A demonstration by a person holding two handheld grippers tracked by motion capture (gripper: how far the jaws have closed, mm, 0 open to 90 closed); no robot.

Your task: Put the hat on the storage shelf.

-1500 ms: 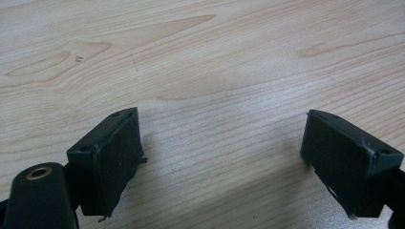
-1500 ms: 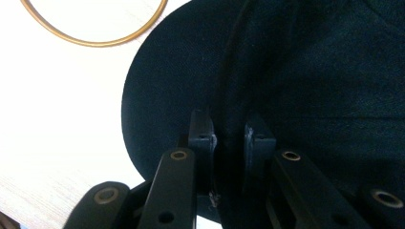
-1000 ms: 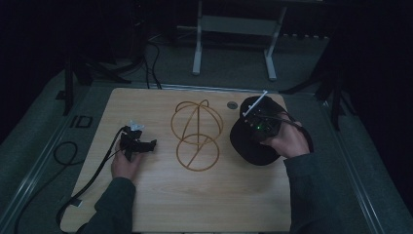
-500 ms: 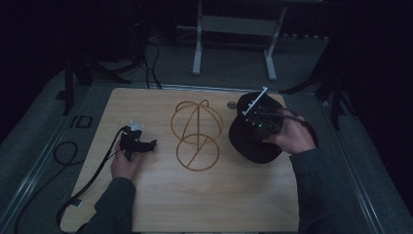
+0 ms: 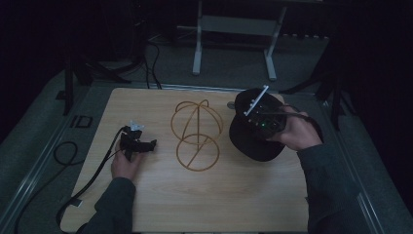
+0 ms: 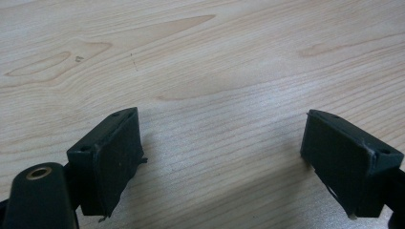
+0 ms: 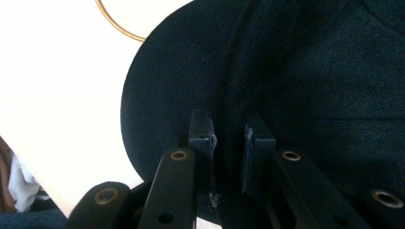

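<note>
Jaws, right: pressed together on the black cap (image 7: pixel 296 76), pinching a fold of cloth where brim meets crown, as I read the right gripper view; my right gripper (image 7: pixel 228 143) has a firm bite on it
Jaws, left: spread wide with bare wood between them in the left gripper view; my left gripper (image 6: pixel 224 157) holds nothing
Cap, place: at the right side of the wooden table (image 5: pixel 160 204), just beside the gold wire stand (image 5: pixel 197 131), brim toward me in the high view (image 5: pixel 255 141)
Stand, place: middle of the table, upright, a round wire dome over a ring base, apart from both grippers
Just changed: over the last second my right hand (image 5: pixel 292 134) has shifted a little toward the stand and tipped, and the cap has come along with it; its crown now sits higher and nearer the small dark disc (image 5: pixel 230 105) at the far edge. The left hand (image 5: pixel 127 163) has kept its place on the table
Meaning, as I judge it: the grip is proven, since the cap follows the gripper, so the pick-up looks done and the carry to the stand is only starting
Next, my guess: lift the cap clear of the wood and bring its crown over the dome
Risk: the pinch is on one thin fold, so the cap may swing or slip
</note>
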